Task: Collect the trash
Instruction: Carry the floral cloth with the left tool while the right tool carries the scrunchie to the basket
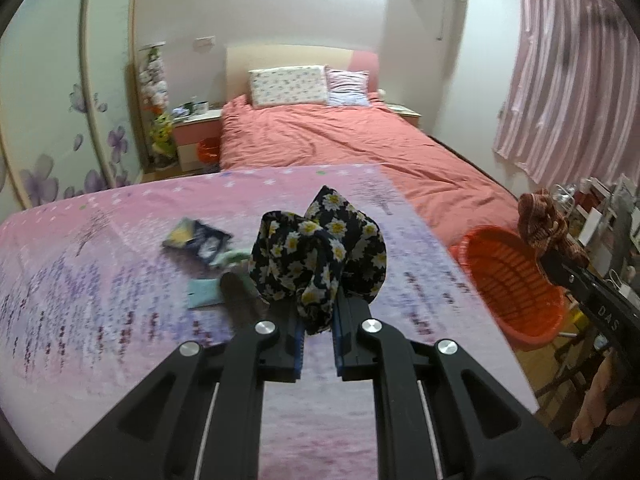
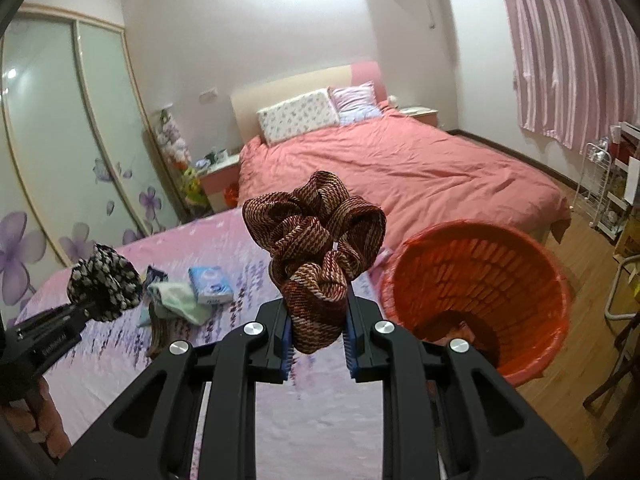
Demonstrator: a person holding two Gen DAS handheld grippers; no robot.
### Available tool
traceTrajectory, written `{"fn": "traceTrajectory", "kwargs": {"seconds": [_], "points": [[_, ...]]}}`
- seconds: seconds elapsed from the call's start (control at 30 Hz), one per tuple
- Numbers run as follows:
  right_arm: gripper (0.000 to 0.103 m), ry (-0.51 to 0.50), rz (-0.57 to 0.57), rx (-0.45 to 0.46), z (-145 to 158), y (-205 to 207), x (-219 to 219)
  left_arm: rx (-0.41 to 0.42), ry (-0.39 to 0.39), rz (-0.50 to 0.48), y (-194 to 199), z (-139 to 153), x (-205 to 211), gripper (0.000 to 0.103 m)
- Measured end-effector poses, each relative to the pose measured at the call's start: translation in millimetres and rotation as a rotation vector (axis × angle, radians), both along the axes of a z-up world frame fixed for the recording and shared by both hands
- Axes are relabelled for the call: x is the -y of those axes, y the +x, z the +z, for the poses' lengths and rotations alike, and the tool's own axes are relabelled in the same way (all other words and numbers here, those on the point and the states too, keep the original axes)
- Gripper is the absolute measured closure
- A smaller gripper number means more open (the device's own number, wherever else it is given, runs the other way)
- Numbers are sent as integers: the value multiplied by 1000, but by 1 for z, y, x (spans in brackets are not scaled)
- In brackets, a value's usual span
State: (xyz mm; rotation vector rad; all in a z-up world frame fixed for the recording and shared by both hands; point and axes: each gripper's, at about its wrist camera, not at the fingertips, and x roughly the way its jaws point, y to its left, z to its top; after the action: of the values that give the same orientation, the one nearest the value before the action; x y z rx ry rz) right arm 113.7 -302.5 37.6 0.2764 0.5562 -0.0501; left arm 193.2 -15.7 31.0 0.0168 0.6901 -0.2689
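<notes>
My left gripper (image 1: 318,320) is shut on a dark daisy-print scrunchie (image 1: 316,256), held up above the pink lavender-print table cloth (image 1: 120,300). My right gripper (image 2: 318,320) is shut on a brown woven scrunchie (image 2: 316,236), raised just left of the orange basket (image 2: 476,296). In the left wrist view the brown scrunchie (image 1: 548,228) hangs over the orange basket's (image 1: 508,280) far rim. The right wrist view shows the daisy scrunchie (image 2: 106,280) at the left, over the table. Left on the cloth lie a blue tissue pack (image 2: 210,284), a pale green cloth (image 2: 180,300) and a dark snack wrapper (image 1: 198,240).
A bed with a coral cover (image 1: 340,140) stands behind the table. The orange basket stands on the wooden floor (image 2: 580,360) off the table's right edge. A white wire rack (image 2: 604,184) and chair legs crowd the right side. Sliding wardrobe doors (image 2: 60,140) line the left wall.
</notes>
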Motion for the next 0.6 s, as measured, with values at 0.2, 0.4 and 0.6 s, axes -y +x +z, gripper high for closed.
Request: {"fn": "traceTrajectory", "kwargs": {"seconds": [0.2,0.4,0.6], "points": [[83,15,-95,40,3,-10,34,9,-18,-91,-3,7,44,91],[83,13,-182,63,0,-14,67,9,-47,-195,-4,9,99,91],[83,-6,-248,73,-5,-14,92,-8,-59,-291,-2,2,154,91]]}}
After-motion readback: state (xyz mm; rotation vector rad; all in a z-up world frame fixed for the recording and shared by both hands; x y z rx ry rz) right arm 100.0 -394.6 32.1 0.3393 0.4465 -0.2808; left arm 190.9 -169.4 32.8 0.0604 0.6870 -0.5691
